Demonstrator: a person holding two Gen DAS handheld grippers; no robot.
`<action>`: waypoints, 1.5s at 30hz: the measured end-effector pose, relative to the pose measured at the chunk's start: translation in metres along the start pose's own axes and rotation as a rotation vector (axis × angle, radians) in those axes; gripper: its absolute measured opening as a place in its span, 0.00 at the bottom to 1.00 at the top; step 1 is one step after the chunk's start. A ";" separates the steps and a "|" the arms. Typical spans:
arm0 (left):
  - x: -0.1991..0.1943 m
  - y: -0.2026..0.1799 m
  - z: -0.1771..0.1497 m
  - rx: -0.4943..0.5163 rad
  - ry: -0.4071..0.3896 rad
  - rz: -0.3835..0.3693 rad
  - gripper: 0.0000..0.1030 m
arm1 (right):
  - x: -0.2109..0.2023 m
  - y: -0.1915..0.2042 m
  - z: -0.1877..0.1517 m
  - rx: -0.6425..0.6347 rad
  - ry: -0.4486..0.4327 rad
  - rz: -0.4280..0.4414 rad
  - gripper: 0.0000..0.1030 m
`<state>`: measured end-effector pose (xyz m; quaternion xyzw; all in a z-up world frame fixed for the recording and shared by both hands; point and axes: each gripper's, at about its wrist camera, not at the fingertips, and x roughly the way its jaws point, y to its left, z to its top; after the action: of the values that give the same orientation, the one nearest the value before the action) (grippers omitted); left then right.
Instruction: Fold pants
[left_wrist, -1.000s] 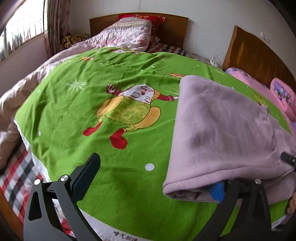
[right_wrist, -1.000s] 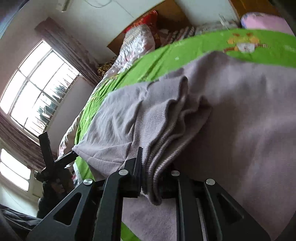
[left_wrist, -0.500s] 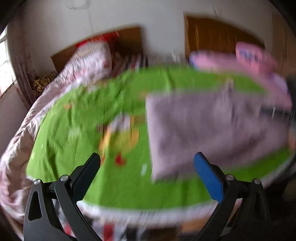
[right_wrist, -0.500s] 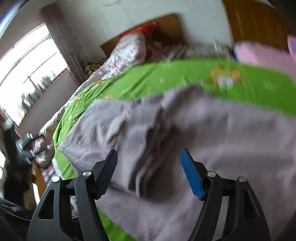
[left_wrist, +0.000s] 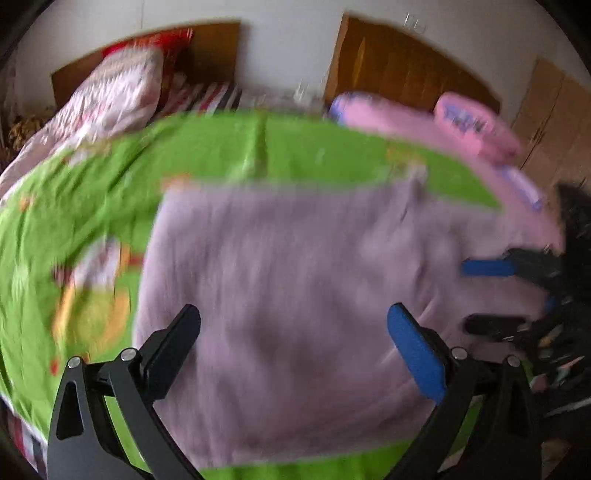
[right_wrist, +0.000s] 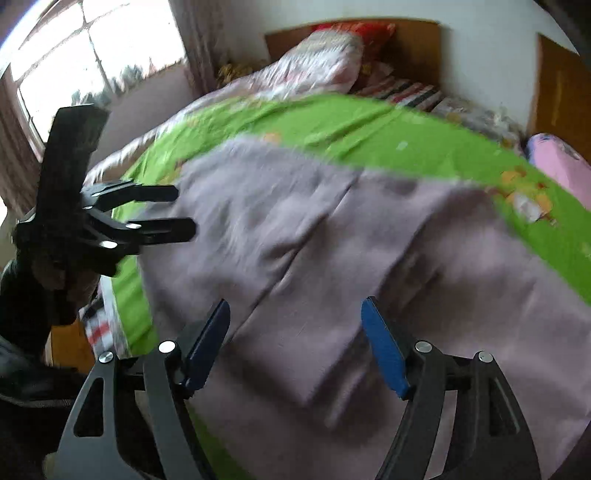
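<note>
The mauve pants (left_wrist: 295, 295) lie folded into a broad rectangle on the green cartoon blanket (left_wrist: 258, 155). My left gripper (left_wrist: 293, 310) hovers above their near edge, open, with nothing between its fingers. At the right side of the pants is my right gripper (left_wrist: 467, 295), its jaws apart. In the right wrist view the pants (right_wrist: 369, 240) show a fold line running diagonally. My right gripper (right_wrist: 294, 303) hangs over them, its jaws opening and not touching the cloth. The left gripper (right_wrist: 184, 210) is open at the pants' left edge. Both views are motion-blurred.
The blanket (right_wrist: 332, 122) covers a bed with a wooden headboard (left_wrist: 406, 62). A patterned quilt (left_wrist: 122, 92) is heaped at the back left and pink pillows (left_wrist: 476, 125) at the back right. A window (right_wrist: 92, 55) is on the left and a wardrobe (left_wrist: 554, 122) on the right.
My right gripper has let go of the bunched pants edge and opened wide. Both grippers have lifted and pulled back from the pants, which now lie flat and folded.
</note>
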<state>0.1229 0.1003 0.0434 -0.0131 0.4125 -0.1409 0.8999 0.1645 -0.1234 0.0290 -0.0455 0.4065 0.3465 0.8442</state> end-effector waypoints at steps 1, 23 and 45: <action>-0.002 -0.001 0.014 -0.007 -0.032 -0.023 0.98 | 0.001 -0.003 0.007 -0.005 -0.010 -0.005 0.71; 0.081 -0.117 0.045 0.052 0.031 -0.113 0.98 | -0.243 -0.158 -0.200 0.931 -0.444 -0.319 0.80; 0.116 -0.140 0.018 0.181 0.085 0.027 0.98 | -0.205 -0.187 -0.272 1.239 -0.419 -0.209 0.54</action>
<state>0.1742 -0.0668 -0.0109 0.0796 0.4360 -0.1661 0.8809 0.0140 -0.4747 -0.0431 0.4778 0.3511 -0.0339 0.8045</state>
